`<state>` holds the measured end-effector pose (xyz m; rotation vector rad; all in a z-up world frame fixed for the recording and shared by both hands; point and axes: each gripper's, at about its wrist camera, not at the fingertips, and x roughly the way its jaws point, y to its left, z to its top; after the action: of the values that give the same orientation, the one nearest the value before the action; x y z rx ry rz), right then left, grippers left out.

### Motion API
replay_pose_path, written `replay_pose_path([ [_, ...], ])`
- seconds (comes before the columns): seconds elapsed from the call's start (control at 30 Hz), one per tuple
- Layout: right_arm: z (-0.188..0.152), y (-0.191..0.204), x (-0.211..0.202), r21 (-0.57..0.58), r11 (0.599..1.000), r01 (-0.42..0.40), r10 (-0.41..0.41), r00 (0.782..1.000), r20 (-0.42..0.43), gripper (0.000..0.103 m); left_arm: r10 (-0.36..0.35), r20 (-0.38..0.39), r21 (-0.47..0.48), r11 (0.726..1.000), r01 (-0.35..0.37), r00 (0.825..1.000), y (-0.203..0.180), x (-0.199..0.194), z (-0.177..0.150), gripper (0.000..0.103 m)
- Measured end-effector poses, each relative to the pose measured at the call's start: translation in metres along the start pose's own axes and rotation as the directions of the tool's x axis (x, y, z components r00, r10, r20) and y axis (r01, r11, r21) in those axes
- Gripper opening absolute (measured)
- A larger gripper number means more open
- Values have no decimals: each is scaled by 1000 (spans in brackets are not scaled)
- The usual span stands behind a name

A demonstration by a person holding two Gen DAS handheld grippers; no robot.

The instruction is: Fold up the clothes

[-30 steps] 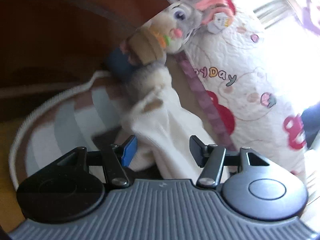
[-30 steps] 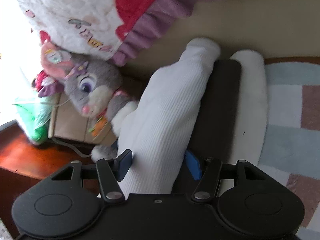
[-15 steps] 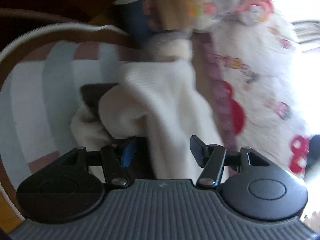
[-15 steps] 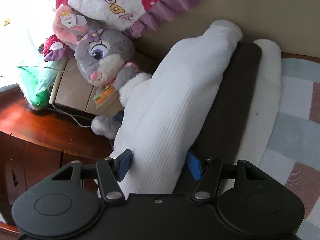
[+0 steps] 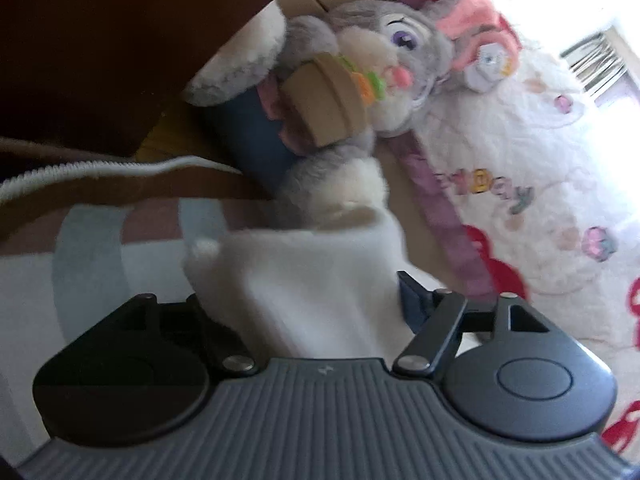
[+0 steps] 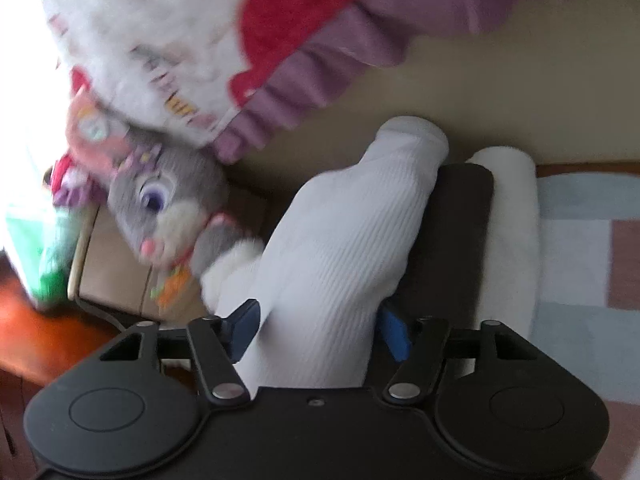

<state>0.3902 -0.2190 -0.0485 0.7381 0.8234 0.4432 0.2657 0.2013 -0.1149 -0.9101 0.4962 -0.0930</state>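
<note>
A white ribbed garment runs from between my right gripper's fingers out to a rolled end beside a dark flat board. More white cloth lies along the board's far side. The right gripper's blue-tipped fingers stand wide apart with the cloth bunched between them. In the left wrist view the same white garment fills the gap of my left gripper. Its jaws are wide too, and the cloth hides the left fingertip.
A grey plush rabbit lies just beyond the cloth, against a white quilted pillow with a purple frill. A striped rug with a white cord edge covers the floor. Dark wooden furniture stands at the left.
Both views have swung about and are blurred. The left gripper has pushed further into the cloth, which now covers its left fingertip. The finger spacing of both grippers looks unchanged.
</note>
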Motion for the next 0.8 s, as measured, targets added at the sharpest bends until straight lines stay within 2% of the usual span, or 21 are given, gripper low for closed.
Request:
replay_pose_path([
  [0.03, 1, 3, -2, -25, 1000, 4, -3, 1000, 22, 70, -22, -1, 31, 999, 22, 1000, -2, 2, 1, 45],
  [0.07, 2, 6, -5, -49, 999, 9, -6, 999, 43, 55, -52, 7, 72, 996, 52, 999, -7, 1, 1, 20],
  [0.13, 3, 12, -9, -98, 995, 19, -11, 996, 87, 26, -90, 48, 175, 981, 80, 995, -24, -5, 0, 18],
  [0.17, 4, 15, -11, -122, 992, 25, -12, 994, 109, 25, -120, 74, 224, 969, 100, 990, -33, -13, 2, 17],
  [0.23, 5, 21, -16, -170, 985, 39, -13, 988, 152, 23, -156, 91, 249, 960, 129, 984, -43, -22, 8, 17],
  [0.3, 7, 27, -20, -217, 975, 55, -12, 981, 196, 22, -188, 96, 248, 956, 159, 978, -47, -28, 15, 18],
  [0.37, 8, 33, -25, -262, 962, 73, -8, 971, 238, 22, -170, 47, 157, 974, 161, 984, -27, -12, 17, 19],
  [0.4, 10, 32, -24, -265, 961, 76, -9, 969, 246, 22, -134, 10, 129, 983, 132, 991, -18, -2, 16, 19],
  [0.47, 13, 22, -16, -222, 973, 69, -18, 974, 224, 22, 1, -34, 125, 992, 3, 999, -9, 13, 9, 19],
  [0.5, 14, 17, -12, -200, 978, 66, -22, 977, 214, 22, 14, -28, 133, 991, -10, 1000, -7, 13, 7, 19],
  [0.57, 17, 6, -3, -156, 986, 61, -30, 981, 192, 25, -7, -13, 138, 990, 9, 1000, -6, 10, 8, 19],
  [0.63, 20, -4, 5, -112, 992, 56, -37, 985, 170, 32, -54, -24, 108, 993, 56, 998, -3, 10, 10, 19],
  [0.67, 22, -10, 10, -89, 995, 54, -40, 987, 159, 46, -81, -34, 79, 993, 83, 996, 1, 12, 11, 19],
  [0.73, 25, -20, 18, -45, 998, 51, -45, 990, 136, 68, -145, -66, -27, 989, 144, 987, 17, 18, 12, 21],
  [0.77, 26, -25, 22, -22, 999, 50, -47, 991, 125, 68, -176, -77, -55, 984, 172, 981, 23, 20, 12, 18],
  [0.8, 28, -31, 27, 0, 999, 49, -49, 992, 113, 53, -183, -84, -19, 983, 182, 979, 20, 21, 11, 12],
])
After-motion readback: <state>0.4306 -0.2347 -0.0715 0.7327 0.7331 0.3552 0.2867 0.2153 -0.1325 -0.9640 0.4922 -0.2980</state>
